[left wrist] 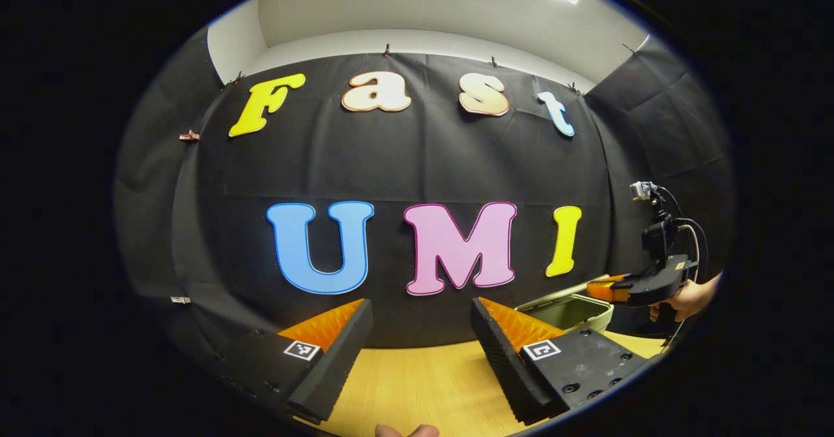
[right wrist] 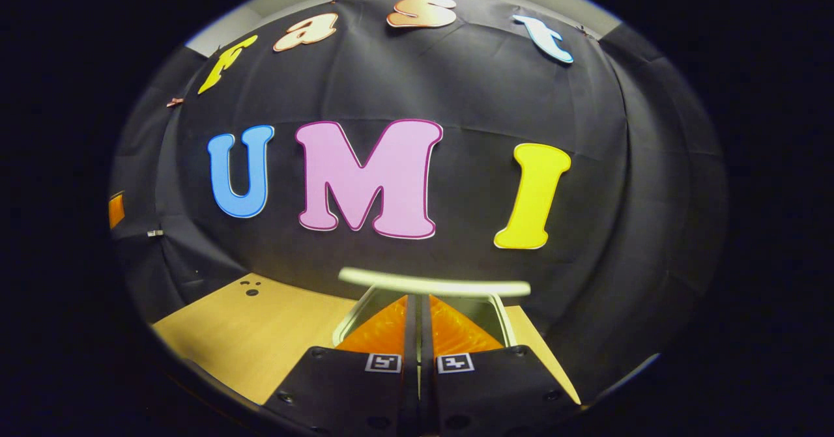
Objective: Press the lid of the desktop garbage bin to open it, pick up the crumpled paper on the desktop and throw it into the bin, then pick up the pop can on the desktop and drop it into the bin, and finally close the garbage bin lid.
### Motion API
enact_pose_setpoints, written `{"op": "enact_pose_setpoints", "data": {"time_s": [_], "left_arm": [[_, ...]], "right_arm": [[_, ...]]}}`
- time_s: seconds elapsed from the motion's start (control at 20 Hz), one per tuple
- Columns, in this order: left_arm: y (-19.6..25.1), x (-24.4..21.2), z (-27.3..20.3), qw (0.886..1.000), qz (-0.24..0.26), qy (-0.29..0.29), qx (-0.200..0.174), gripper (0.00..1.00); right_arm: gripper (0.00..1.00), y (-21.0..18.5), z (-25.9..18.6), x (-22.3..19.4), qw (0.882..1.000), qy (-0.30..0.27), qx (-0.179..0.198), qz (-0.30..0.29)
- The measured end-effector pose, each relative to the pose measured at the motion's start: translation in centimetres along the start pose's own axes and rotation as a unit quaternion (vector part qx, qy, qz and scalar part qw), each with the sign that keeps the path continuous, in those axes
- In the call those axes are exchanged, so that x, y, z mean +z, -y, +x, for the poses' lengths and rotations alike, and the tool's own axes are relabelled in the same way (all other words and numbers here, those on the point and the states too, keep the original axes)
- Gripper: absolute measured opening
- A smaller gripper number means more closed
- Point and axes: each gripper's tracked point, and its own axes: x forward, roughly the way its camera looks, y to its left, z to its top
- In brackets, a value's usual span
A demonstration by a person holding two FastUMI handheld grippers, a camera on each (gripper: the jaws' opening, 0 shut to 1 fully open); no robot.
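Pale wood-grain desktop (left wrist: 423,378) was seen before black cloth. On it, far right, the rectangular grey-green bin (left wrist: 573,312) stood with its lid (right wrist: 433,285) raised; the contents could not be made out. Above it the right gripper (right wrist: 418,313) was clenched, empty. The left gripper (left wrist: 420,323) was spread, ridged pads (left wrist: 515,323) bare.

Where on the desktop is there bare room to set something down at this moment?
Bare wood shows between the left gripper fingers, and left of the bin out to the table edge. It is crowded at the bin: the right gripper, shut, sits over its open mouth beneath the raised lid.
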Motion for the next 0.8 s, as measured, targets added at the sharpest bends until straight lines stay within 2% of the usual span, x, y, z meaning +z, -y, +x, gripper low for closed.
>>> {"op": "enact_pose_setpoints", "data": {"time_s": [0.55,0.7,0.8], "left_arm": [[0.7,-2.5,-0.1,1.000,-0.005,-0.023,-0.005,0.98],[0.9,-4.2,-0.3,0.999,-0.009,-0.041,-0.009,0.98],[1.0,-6.1,-0.7,0.998,-0.015,-0.065,-0.013,0.98]], "right_arm": [[0.06,-2.0,-3.7,1.2,0.999,0.022,0.026,-0.032],[0.15,-2.3,-4.4,1.2,0.999,0.024,0.030,-0.036],[0.26,-2.6,-5.1,1.1,0.998,0.024,0.038,-0.036]]}}
